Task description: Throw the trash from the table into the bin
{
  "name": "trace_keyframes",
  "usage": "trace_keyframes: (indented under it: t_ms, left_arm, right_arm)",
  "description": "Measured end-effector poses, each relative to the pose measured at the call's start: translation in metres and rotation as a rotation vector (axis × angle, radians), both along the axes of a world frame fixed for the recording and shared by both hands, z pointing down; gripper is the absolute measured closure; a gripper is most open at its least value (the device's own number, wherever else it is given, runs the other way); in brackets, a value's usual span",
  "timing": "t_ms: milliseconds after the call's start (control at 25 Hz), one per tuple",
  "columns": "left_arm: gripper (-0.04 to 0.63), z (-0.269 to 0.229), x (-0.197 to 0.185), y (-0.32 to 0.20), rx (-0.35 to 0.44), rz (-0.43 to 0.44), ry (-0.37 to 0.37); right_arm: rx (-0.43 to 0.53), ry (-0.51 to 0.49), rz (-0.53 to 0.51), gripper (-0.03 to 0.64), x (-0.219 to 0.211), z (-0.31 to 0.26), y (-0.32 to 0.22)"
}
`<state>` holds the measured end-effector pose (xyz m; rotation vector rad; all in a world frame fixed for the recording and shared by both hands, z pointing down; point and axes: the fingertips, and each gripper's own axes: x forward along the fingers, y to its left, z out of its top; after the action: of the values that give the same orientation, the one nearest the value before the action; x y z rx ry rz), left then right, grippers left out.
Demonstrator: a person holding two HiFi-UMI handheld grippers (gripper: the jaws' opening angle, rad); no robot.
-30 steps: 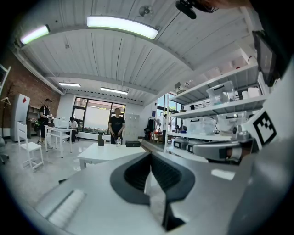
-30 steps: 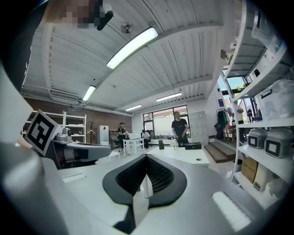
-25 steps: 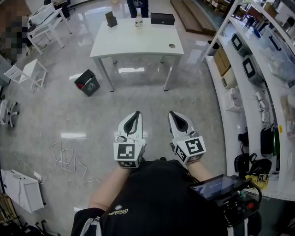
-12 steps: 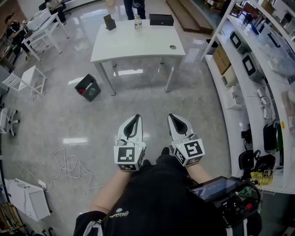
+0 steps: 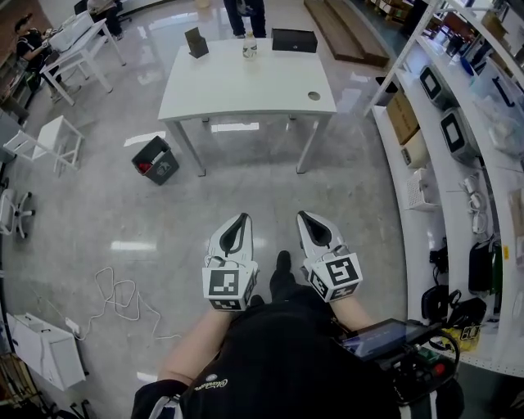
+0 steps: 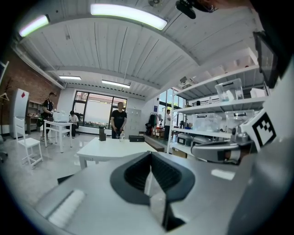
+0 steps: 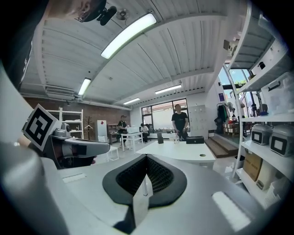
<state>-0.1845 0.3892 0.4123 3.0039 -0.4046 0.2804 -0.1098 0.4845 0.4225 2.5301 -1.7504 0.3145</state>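
Note:
The white table (image 5: 246, 86) stands ahead across the floor. On its far edge are a small clear bottle (image 5: 249, 47), a dark upright stand (image 5: 196, 41) and a flat black box (image 5: 293, 39). The dark bin (image 5: 155, 159) sits tilted on the floor, left of the table's front legs. My left gripper (image 5: 241, 219) and right gripper (image 5: 304, 218) are held side by side near my body, well short of the table. Both are shut with nothing between the jaws. The left gripper view shows the table (image 6: 110, 149) and bottle (image 6: 121, 136) far off.
Shelving with boxes and devices (image 5: 442, 123) runs along the right side. A white cable (image 5: 123, 290) lies looped on the floor at left. White chairs (image 5: 49, 139) and a side table (image 5: 78, 41) stand at far left. A person (image 5: 246, 12) stands behind the table.
The table and bin have come a little nearer in the head view. Both grippers sit lower in the picture, still shut and side by side.

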Motion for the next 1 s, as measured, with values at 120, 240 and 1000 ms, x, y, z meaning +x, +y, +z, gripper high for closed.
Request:
trace_keyframes:
  t_ms: [120, 240, 1000]
  left_arm:
    - [0.586, 0.008, 0.036, -0.015, -0.012, -0.012, -0.016]
    - [0.586, 0.009, 0.076, -0.029, -0.009, -0.028, -0.02]
    - [0.586, -0.009, 0.223, -0.109, 0.012, -0.152, 0.017]
  right_arm:
    - [-0.008, -0.008, -0.022, 0.616, 0.035, 0.007, -0.017]
    - [-0.014, -0.013, -0.047, 0.615, 0.074, 0.012, -0.031]
    - [0.017, -0.002, -0.169, 0.615, 0.226, -0.004, -0.115]
